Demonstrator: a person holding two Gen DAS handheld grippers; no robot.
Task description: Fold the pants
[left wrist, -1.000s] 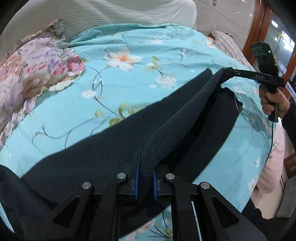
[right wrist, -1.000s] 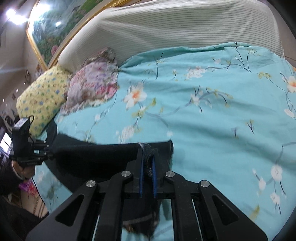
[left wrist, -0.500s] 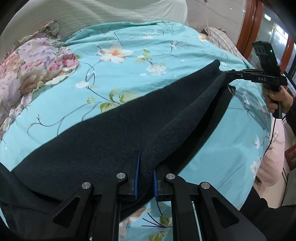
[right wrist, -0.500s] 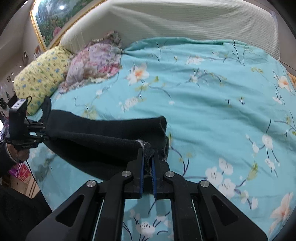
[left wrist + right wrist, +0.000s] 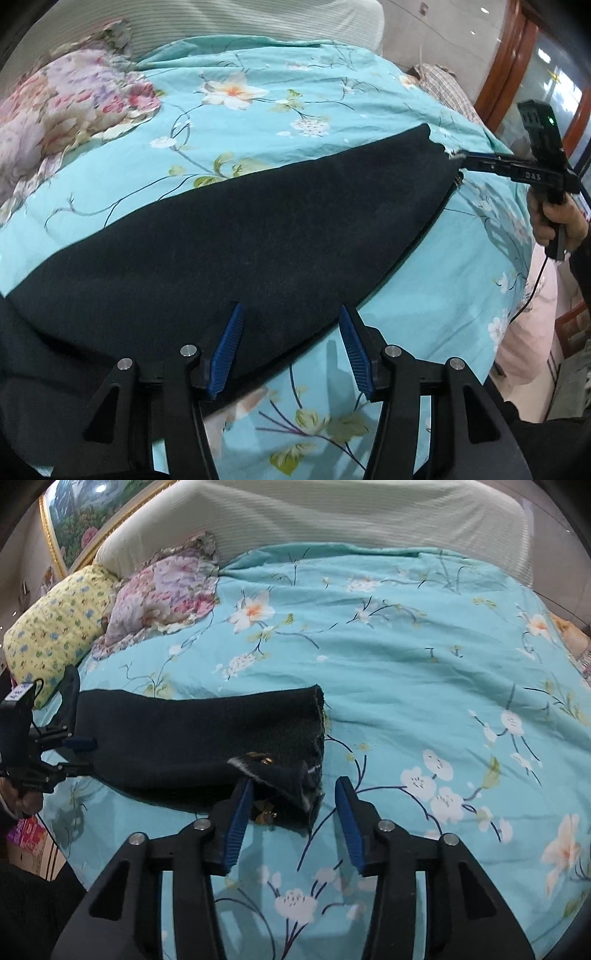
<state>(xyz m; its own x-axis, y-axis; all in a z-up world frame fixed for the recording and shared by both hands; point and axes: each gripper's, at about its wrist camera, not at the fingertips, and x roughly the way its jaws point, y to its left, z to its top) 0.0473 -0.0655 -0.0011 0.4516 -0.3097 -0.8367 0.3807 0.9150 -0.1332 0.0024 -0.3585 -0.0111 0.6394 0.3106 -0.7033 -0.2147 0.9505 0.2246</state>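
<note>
The black pants (image 5: 258, 229) lie folded flat in a long strip on the turquoise floral bedspread (image 5: 295, 96). My left gripper (image 5: 291, 317) is open, its blue pads over the near edge of the strip. In the right wrist view the pants (image 5: 192, 738) stretch to the left, with the waist end and its button near my right gripper (image 5: 293, 788), which is open and holds nothing. The right gripper (image 5: 461, 157) shows at the far end of the pants in the left wrist view. The left gripper (image 5: 79, 755) shows at the left in the right wrist view.
A pink floral pillow (image 5: 166, 590) and a yellow pillow (image 5: 55, 627) lie by the striped headboard (image 5: 332, 520). A plaid cloth (image 5: 443, 88) lies at the bed's far corner. The bed edge runs along the right in the left wrist view, by a wooden door frame (image 5: 506, 62).
Both grippers were shut on the pants' top layer and carried it over. Now both have opened and let go, and the pants lie flat on the bed.
</note>
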